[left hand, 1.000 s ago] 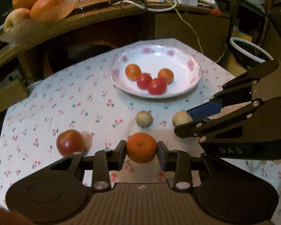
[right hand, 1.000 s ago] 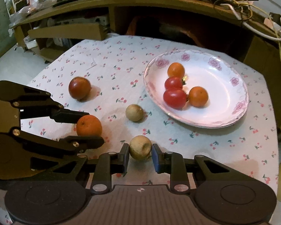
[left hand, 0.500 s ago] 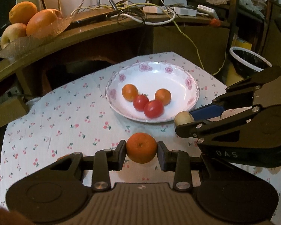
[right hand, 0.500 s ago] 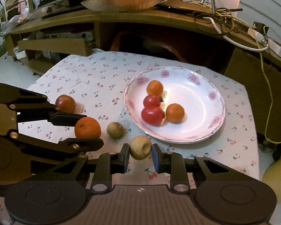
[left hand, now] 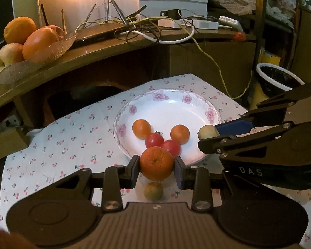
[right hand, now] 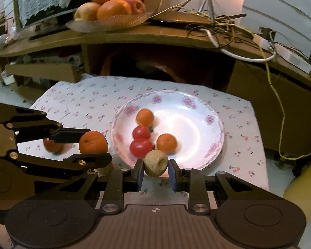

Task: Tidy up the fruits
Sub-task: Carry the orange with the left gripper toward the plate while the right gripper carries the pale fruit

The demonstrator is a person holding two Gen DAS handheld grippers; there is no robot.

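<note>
Left gripper (left hand: 156,169) clamps the orange (left hand: 156,164) at its widest part; right gripper (right hand: 156,171) clamps a small tan fruit (right hand: 156,165). Both hang by the plate (left hand: 209,112) rim. Light, firm, round: likely slippery.

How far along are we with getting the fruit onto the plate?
Done: four fruits, two orange and two red, lie in the floral plate. In hand: the left gripper holds an orange, the right gripper a tan fruit. Left: a reddish fruit and a small greenish one on the tablecloth.
</note>
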